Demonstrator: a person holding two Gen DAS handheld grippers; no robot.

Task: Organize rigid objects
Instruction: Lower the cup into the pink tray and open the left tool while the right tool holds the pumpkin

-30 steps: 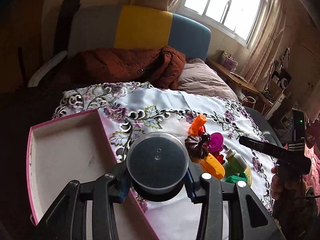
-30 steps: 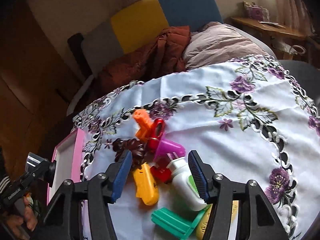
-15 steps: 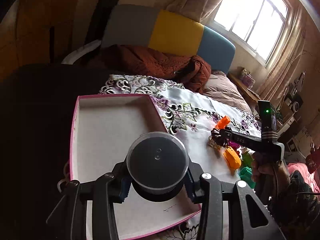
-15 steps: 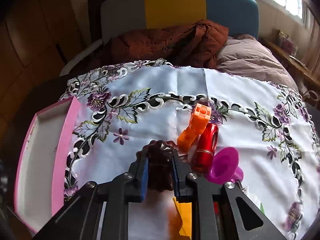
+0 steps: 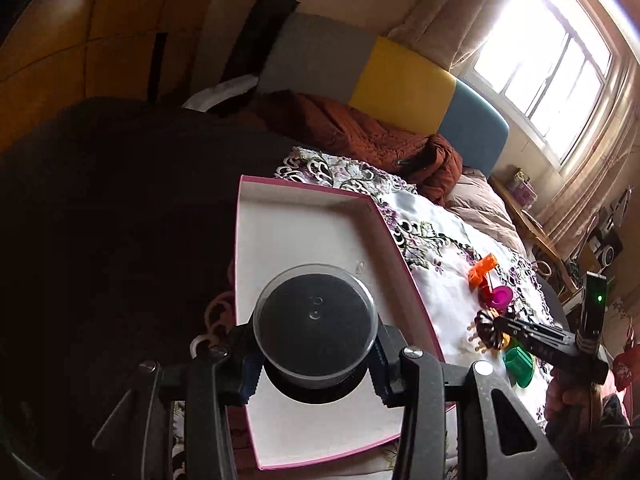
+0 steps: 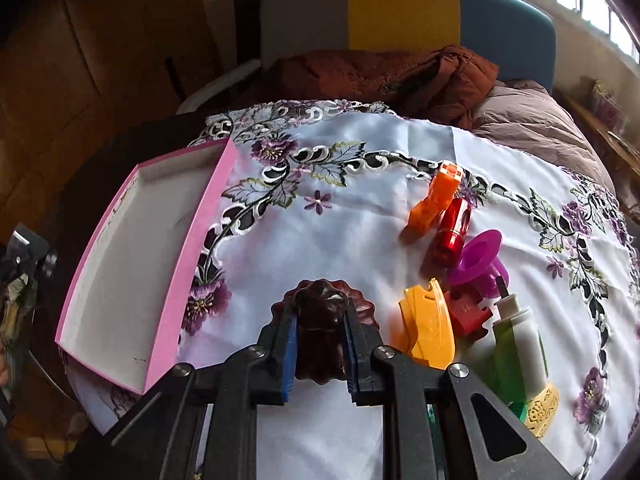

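Your left gripper (image 5: 316, 364) is clamped on the round black jar with the clear lid (image 5: 315, 322), holding it over the near half of the pink-rimmed box (image 5: 394, 248); the box looks bare inside. Your right gripper (image 6: 320, 344) is closed on the dark brown scalloped piece (image 6: 322, 312), lifted above the embroidered tablecloth (image 6: 340, 216) between the box and the pile. Beside it lie the yellow piece (image 6: 430, 330), the orange block (image 6: 436, 200), the red cylinder (image 6: 450, 230), the magenta funnel-shaped toy (image 6: 476, 256) and the white-and-green bottle (image 6: 516, 344).

The jar is wide and smooth, gripped only at its sides, so if you tilt it or let go while it is high, it may slip and roll out over the low rim. Both tools are heading for one box; bring the right in too early and they could knock together. The brown piece's ridged edge may twist in the pads.
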